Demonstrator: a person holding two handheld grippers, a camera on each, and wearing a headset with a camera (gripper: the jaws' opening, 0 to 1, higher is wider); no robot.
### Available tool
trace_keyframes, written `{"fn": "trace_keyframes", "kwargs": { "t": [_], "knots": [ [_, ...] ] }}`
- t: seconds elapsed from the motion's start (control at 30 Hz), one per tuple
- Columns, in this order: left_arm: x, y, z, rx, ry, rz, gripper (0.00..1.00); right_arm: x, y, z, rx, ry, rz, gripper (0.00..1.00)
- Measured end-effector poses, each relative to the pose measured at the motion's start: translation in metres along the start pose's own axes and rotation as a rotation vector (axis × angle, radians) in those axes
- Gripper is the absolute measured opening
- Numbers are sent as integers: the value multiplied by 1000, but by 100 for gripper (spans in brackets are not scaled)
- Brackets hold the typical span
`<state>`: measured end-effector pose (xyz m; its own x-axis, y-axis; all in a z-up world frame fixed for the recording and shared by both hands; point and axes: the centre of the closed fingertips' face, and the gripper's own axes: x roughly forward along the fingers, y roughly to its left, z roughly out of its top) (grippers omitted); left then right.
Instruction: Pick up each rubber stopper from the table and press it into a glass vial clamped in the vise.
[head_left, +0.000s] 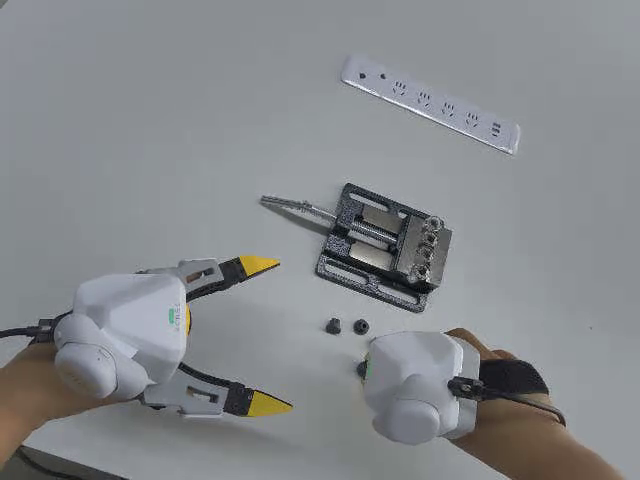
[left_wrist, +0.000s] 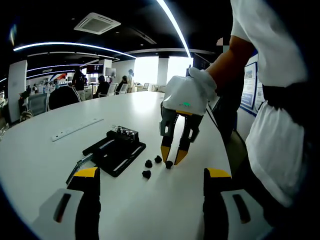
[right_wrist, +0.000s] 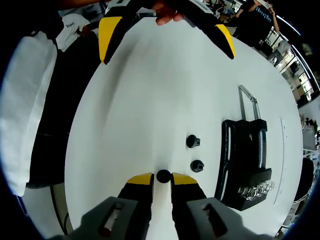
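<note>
right hand-held gripper (right_wrist: 163, 180) pinches a round black stopper (right_wrist: 163, 175).

On the table (head_left: 150, 120) the vise (head_left: 385, 247) sits centrally — power strip (head_left: 430, 102) behind it, stoppers (head_left: 334, 326) just before it

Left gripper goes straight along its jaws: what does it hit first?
Likely the nearest loose rubber stopper, roughly centred ahead of the left gripper, whose jaws stand open; depth is unclear.
</note>
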<state>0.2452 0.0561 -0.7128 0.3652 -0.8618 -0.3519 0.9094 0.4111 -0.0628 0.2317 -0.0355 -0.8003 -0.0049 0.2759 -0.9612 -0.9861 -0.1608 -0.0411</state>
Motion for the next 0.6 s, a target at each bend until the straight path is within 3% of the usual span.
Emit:
{"fn": "trace_keyframes", "kwargs": {
  "t": [0.6],
  "knots": [
    [0, 0, -5, -4, 1, 0, 83, 1, -3, -3, -12, 12, -11, 12]
  ]
}}
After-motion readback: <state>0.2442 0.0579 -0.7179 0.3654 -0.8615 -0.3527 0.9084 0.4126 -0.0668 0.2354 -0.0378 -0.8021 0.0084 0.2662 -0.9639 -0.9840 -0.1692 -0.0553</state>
